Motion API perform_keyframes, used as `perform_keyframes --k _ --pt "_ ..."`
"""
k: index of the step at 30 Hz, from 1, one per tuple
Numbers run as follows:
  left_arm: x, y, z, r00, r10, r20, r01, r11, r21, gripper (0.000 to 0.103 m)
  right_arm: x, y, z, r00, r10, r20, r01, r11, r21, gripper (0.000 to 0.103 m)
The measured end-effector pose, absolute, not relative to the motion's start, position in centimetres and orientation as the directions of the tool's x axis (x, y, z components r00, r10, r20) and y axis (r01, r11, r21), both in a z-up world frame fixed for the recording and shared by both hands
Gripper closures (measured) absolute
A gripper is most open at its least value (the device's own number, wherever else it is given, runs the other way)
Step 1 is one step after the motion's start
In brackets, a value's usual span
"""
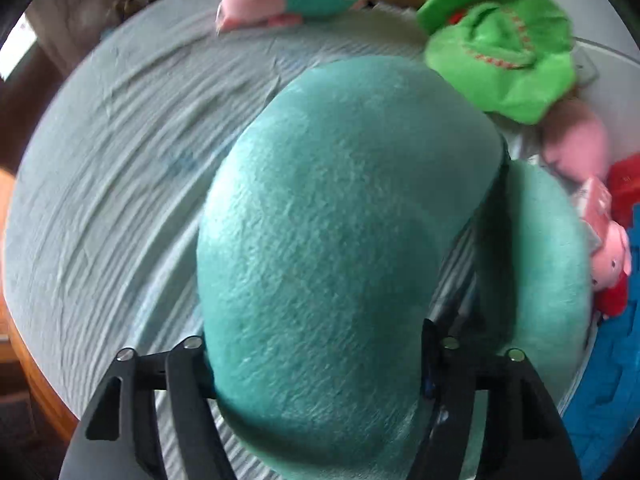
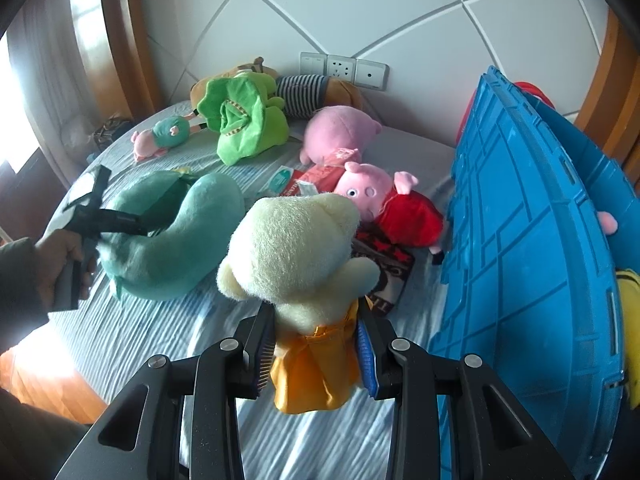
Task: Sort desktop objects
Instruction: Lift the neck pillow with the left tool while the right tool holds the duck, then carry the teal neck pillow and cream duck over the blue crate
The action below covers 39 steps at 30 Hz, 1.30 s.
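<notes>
On the bed (image 2: 132, 336), near its left edge, your left gripper (image 1: 316, 364) stands over one arm of the teal neck pillow (image 1: 340, 232), and its jaws are around the plush at half width, pressing its sides. Your right gripper (image 2: 316, 356) holds the cream bear (image 2: 296, 248) by its orange dress, jaws narrow and firm on the cloth.

To do this step well, I think you should close the left jaws a little more before you lift, because the pillow is soft and thick and may slip out. Lift it straight up, so the other arm does not drag the pig in red (image 2: 380, 204) or the paper packets beside it. The bear can go first into the blue crate (image 2: 520, 240), which stands at the right edge of the bed, just beside your right gripper.

The bed has a striped pale blue sheet with many wrinkles. Farther back lie the green plush (image 2: 244, 124), a small pig in green (image 2: 160, 136) and a big pink pig (image 2: 340, 128), near the white wall with sockets (image 2: 344, 68).
</notes>
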State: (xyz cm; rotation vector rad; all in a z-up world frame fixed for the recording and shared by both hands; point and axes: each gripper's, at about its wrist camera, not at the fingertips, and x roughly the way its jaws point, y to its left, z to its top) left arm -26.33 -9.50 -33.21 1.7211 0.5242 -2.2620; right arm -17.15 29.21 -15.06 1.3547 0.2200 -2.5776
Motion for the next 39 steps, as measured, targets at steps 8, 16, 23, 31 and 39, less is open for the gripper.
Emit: perform_keyframes --k 8,16,23,31,39 --pt "-23.2 -7.3 -24.2 -0.425 -0.017 -0.905 0.331 -0.934 -0.138 0.042 -17.9 30.0 -13.5 -0.587 -0.155 -0.795 0.274 -0.962 -0.015 0.069" --pt "-21.6 -1.5 -13.7 -0.577 0.04 -0.816 0.234 -0.949 -0.212 0.042 -16.2 32.5 -8.7 -0.667 -0.175 -0.724 0.27 -0.963 -0.016 0.069" --pt "-21.6 6.8 -6.3 -0.66 0.131 -0.74 0.092 -0.963 -0.252 0.042 -13.4 38.2 -3.7 -0.745 -0.134 -0.653 0.205 -0.978 -0.032 0.069" --pt "-21.7 18.7 0.1 -0.694 0.259 -0.672 -0.09 -0.957 -0.275 0.042 -11.0 46.0 -0.8 -0.784 -0.038 -0.619 0.089 -0.995 -0.053 0.069" --pt "-22.1 33.6 5.2 -0.697 0.34 -0.631 -0.26 -0.94 -0.22 0.042 -8.7 53.1 -0.2 -0.785 0.042 -0.617 -0.008 -0.998 -0.058 0.069"
